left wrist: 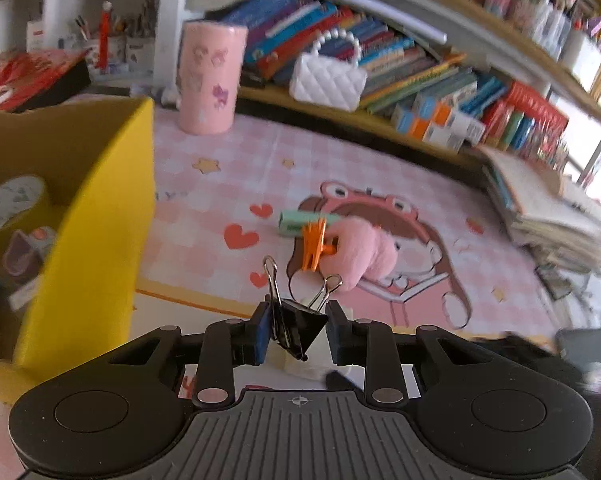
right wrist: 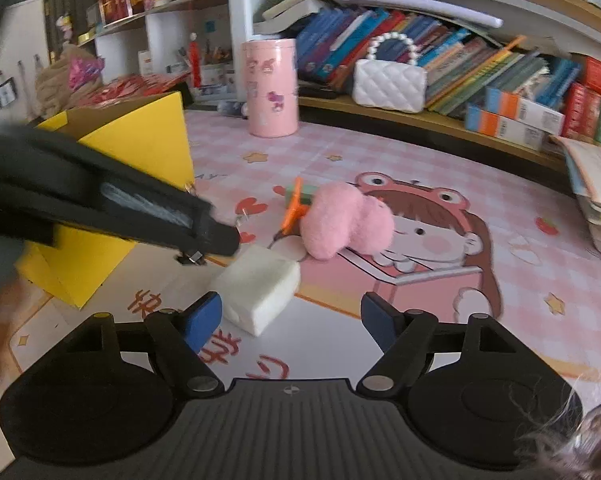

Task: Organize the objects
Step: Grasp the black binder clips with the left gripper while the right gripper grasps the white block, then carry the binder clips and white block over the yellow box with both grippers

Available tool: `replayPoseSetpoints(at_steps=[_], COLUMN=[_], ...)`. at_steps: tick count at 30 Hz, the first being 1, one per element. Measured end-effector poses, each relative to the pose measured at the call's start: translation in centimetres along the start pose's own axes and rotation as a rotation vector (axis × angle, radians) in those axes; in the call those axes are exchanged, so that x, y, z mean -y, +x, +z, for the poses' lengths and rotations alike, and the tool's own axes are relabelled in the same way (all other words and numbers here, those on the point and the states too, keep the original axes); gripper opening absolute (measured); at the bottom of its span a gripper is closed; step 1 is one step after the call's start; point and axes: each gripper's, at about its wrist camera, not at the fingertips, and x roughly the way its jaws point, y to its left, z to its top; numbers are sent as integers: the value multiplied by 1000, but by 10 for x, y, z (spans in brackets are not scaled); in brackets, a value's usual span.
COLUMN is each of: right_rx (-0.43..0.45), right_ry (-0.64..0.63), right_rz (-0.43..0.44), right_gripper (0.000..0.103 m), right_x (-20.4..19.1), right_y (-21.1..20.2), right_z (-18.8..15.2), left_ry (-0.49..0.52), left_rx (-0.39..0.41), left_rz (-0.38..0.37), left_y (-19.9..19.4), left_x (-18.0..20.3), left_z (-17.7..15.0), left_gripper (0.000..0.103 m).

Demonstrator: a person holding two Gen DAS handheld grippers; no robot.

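The left claw is clamped on a black binder clip, its blue-faced pads pressing the clip from both sides; the clip's two wire handles stick up and away from the pads, and it is held just above the near edge of the pink checked mat that covers the table; in the right wrist view the left claw appears as a dark blurred bar coming in from the left, its tip just beside a white block; the right claw stands open with nothing between its fingers, the white block lying on the table just ahead of its left finger, apart from the pad; further out on the mat lies a pink plush toy, and touching it on the left are an orange clip and a small green piece behind that; a yellow box stands open at the left of the table, with a roll of patterned tape and other small items inside; a tall pink canister stands at the back of the mat, and a white quilted handbag with a bead handle sits on the low bookshelf in front of leaning books; a stack of papers rests at the right.
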Motion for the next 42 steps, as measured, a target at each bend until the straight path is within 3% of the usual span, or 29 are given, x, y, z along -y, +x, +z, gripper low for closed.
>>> replayPoseSetpoints(at_steps=[6, 8, 10, 14, 30, 36, 42], right_rx=[-12, -21, -33, -21, -30, -64, -82], right_ry=[-53, -43, -37, -35, 136, 208, 180], right_rz=[29, 36, 63, 76, -87, -112, -100], right_gripper=[78, 74, 57, 44, 42, 42, 42], right_x=[-9, -8, -7, -9, -17, -45, -88], right_y=[28, 36, 42, 35, -59, -95, -108], right_z=[7, 8, 6, 6, -16, -38, -49], left_ry=[-46, -55, -59, -66, -35, -7, -16], left_rx=[20, 25, 27, 27, 27, 7, -19], left_rz=[12, 19, 25, 23, -120, -155, -146], left_y=[-23, -30, -35, -44, -78, -96, -117], left_x=[-9, -12, -15, -18, -22, -38, -66], left_z=[-1, -3, -6, -12, -45, -65, -86], left_gripper=[27, 27, 27, 27, 27, 27, 27])
